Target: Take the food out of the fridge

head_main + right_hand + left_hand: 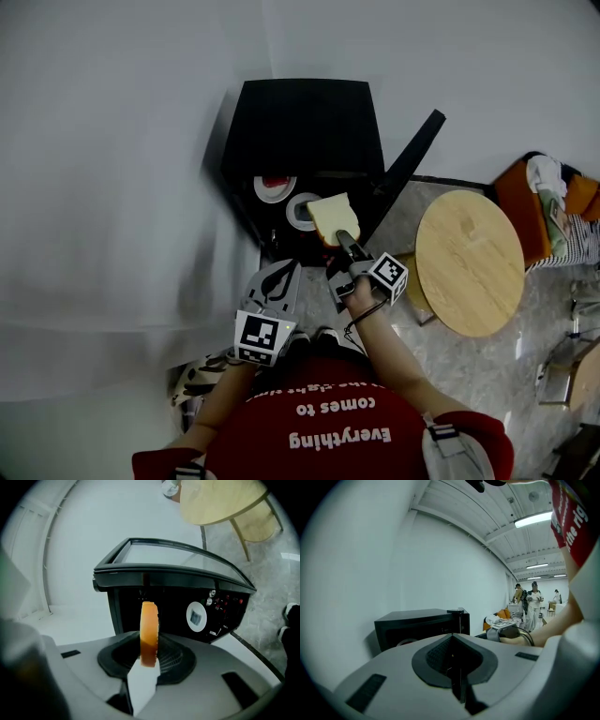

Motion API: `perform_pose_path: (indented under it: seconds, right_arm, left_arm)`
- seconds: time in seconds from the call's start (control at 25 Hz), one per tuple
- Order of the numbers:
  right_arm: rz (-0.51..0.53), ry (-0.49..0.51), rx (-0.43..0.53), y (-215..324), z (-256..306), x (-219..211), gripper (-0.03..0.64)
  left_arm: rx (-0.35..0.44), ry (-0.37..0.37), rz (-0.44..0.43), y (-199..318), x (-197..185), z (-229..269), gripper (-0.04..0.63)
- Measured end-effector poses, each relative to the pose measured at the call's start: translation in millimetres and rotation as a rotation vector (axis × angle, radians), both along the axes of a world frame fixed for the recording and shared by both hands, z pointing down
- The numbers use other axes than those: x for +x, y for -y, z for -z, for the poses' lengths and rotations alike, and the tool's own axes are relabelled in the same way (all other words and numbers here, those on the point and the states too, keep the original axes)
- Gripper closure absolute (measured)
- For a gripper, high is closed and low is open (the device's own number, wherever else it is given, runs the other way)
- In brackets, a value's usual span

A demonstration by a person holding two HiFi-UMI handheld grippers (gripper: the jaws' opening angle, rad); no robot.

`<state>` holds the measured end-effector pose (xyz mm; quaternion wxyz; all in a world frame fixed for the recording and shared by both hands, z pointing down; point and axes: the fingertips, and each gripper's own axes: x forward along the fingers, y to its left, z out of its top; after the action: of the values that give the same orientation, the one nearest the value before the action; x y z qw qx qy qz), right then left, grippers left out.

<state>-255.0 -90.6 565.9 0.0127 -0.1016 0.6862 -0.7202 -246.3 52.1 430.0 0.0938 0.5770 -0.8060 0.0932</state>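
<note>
A black mini fridge stands on the floor against the white wall, its door swung open to the right. My right gripper is shut on a slice of toast, held just in front of the fridge's opening. The right gripper view shows the slice edge-on between the pads, with the open fridge behind it. Inside sit a white plate with something red and a second white dish. My left gripper hangs shut and empty, near the fridge's front left corner; its own view faces the fridge.
A round wooden table stands right of the fridge door. Beyond it is an orange seat piled with cloth. White wall fills the left side. Several people stand far off in the left gripper view.
</note>
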Motion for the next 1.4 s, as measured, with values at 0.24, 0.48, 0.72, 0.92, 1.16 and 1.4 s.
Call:
perform_pose_path:
  seconds: [0.24, 0.48, 0.72, 0.92, 1.16, 1.4]
  right_arm:
    - [-0.003, -0.007, -0.033, -18.3, -8.8, 51.9, 0.52]
    - [-0.001, -0.023, -0.045, -26.5, -24.1, 82.1, 0.52]
    - [-0.094, -0.02, -0.058, -10.5, -21.7, 136.7, 0.52]
    - [-0.229, -0.023, -0.08, 13.7, -29.3, 183.1, 0.52]
    - [-0.363, -0.031, -0.084, 33.8, -33.3, 235.8, 0.52]
    - [-0.498, -0.031, -0.111, 46.5, -41.5, 282.6, 0.52]
  left_arm:
    - [0.005, -0.007, -0.08, 12.3, 29.0, -4.7, 0.594]
    - [-0.004, -0.028, -0.184, 37.1, 48.8, -23.3, 0.593]
    - [-0.015, -0.03, -0.304, 63.9, 93.1, -21.5, 0.594]
    - [-0.02, -0.031, -0.42, 89.8, 127.0, -25.3, 0.594]
    - [-0.028, -0.029, -0.564, 120.7, 172.3, -25.9, 0.594]
    - [-0.046, -0.031, -0.685, 140.5, 209.1, -31.5, 0.594]
